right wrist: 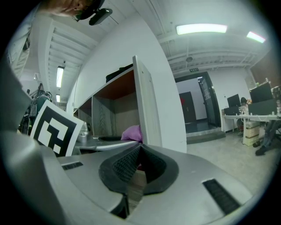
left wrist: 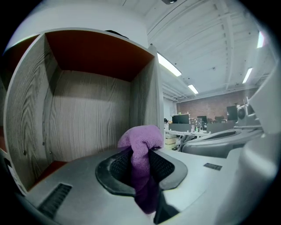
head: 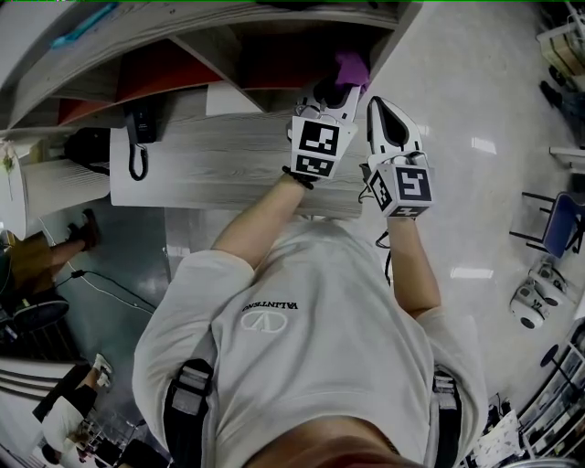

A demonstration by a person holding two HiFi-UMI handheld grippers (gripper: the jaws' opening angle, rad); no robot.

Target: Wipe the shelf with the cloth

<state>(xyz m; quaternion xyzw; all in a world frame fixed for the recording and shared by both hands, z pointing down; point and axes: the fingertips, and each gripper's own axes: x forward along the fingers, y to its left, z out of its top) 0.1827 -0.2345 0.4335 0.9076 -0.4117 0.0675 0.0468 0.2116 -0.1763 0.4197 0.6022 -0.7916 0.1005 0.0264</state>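
A purple cloth (head: 352,66) (left wrist: 141,145) is bunched between the jaws of my left gripper (head: 336,91) (left wrist: 139,154), which is shut on it. The cloth sits at the mouth of a shelf compartment (left wrist: 88,110) with wood-grain walls and a red-brown ceiling (left wrist: 96,52). My right gripper (head: 377,103) (right wrist: 139,149) is just right of the left one, outside the shelf's white side panel (right wrist: 151,110). Its jaws are shut with nothing between them. From the right gripper view the cloth (right wrist: 133,132) shows beyond the left gripper's marker cube (right wrist: 55,127).
A wood-grain counter (head: 228,155) lies below the shelf, with a black telephone (head: 139,135) at its left. A blue object (head: 82,26) rests on an upper shelf. Office chairs (head: 558,224) stand on the glossy floor at right; people's feet (head: 82,228) are at left.
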